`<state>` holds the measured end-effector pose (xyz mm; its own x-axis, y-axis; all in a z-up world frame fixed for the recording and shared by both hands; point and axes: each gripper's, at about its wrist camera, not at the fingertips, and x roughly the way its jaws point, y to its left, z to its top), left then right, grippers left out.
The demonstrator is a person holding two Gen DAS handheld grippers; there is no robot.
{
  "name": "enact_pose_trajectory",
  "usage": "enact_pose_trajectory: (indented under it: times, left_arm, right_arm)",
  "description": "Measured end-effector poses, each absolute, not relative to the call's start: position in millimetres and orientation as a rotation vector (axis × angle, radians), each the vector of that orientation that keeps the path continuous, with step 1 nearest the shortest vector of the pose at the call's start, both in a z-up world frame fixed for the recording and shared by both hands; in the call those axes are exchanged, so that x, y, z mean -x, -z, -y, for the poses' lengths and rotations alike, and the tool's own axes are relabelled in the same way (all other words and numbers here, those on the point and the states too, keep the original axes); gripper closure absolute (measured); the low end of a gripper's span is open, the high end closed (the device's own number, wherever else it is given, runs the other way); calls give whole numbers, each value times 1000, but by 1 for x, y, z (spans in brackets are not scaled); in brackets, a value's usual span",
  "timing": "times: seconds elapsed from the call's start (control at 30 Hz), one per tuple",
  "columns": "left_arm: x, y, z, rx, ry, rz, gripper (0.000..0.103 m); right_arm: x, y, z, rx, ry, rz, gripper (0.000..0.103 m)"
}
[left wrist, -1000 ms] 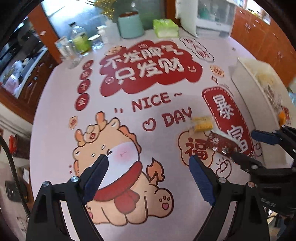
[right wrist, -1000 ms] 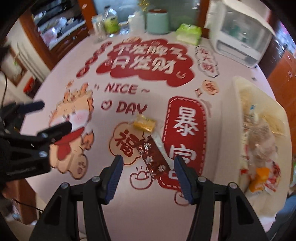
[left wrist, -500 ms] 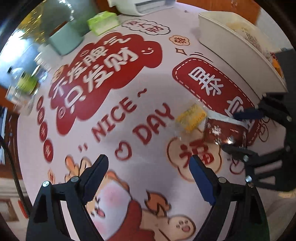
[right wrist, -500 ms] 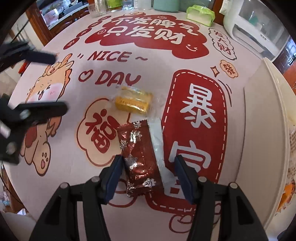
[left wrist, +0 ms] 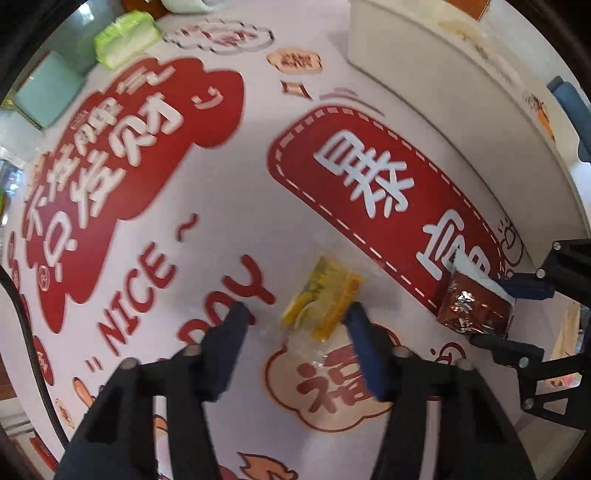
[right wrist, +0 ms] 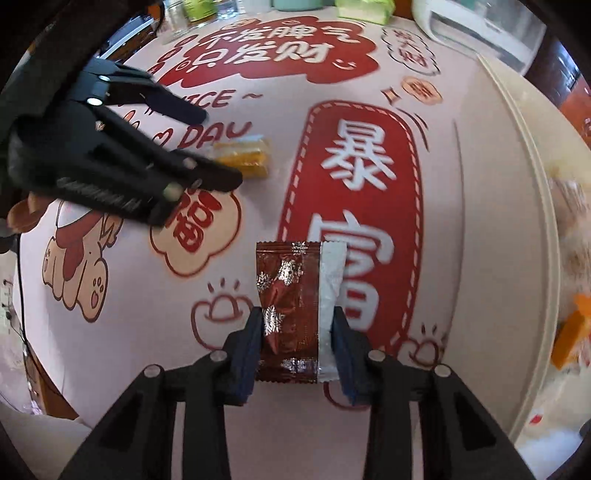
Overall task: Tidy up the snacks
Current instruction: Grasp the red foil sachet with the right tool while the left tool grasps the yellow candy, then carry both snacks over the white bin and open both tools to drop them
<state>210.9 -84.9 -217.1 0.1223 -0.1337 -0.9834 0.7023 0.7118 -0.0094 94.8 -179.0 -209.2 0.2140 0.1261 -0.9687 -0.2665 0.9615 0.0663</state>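
A yellow snack in clear wrap (left wrist: pixel 325 295) lies on the printed tablecloth (left wrist: pixel 221 221). My left gripper (left wrist: pixel 295 317) points down over it with its jaws closing. The snack is between them: the right pad (left wrist: pixel 360 332) touches its edge and the left pad stands apart. A dark red foil packet with silver snowflakes (right wrist: pixel 291 302) sits between the pads of my right gripper (right wrist: pixel 297 326), which press on both its sides while the jaws are still closing. The right wrist view also shows the left gripper (right wrist: pixel 218 147) at the yellow snack (right wrist: pixel 251 158).
A long white basket (left wrist: pixel 443 96) holding several snacks runs along the right side of the table, its rim (right wrist: pixel 532 192) close to my right gripper. At the far edge stand a green tissue pack (left wrist: pixel 125 37), a teal container (left wrist: pixel 48 92) and a white appliance (right wrist: pixel 480 26).
Both grippers came down to the table. The left one swung over the yellow snack and narrowed its jaws. The right one's jaws closed onto the red packet.
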Motion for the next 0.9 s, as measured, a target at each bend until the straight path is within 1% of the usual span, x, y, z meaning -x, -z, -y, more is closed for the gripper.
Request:
enact_pose_trajectory:
  times: [0.07, 0.13, 0.17, 0.37, 0.5, 0.67, 0.9]
  left_arm:
    - [-210, 217, 89, -547, 663, -1316, 58]
    - [-210, 216, 93, -554, 674, -1314, 77]
    - [-209, 216, 95, -559, 673, -1315, 78]
    - [-194, 216, 93, -515, 604, -1324, 79]
    - [-171, 200, 85, -445, 555, -1322, 79]
    - [-141, 152, 79, -362, 507, -1250, 79]
    - [-125, 79, 115, -283, 496, -1112, 79]
  right_arm:
    - [-90, 208, 182, 111, -277, -1328, 68]
    - [-85, 205, 181, 113, -278, -1322, 68]
    - [-83, 204, 181, 110, -281, -1321, 68]
    - [-69, 196, 182, 89, -306, -1299, 68]
    - [-65, 181, 185, 82, -340, -1262, 68]
    - [-54, 150, 190, 84, -395, -1182, 68]
    - [-42, 93, 221, 84, -390, -1048, 68]
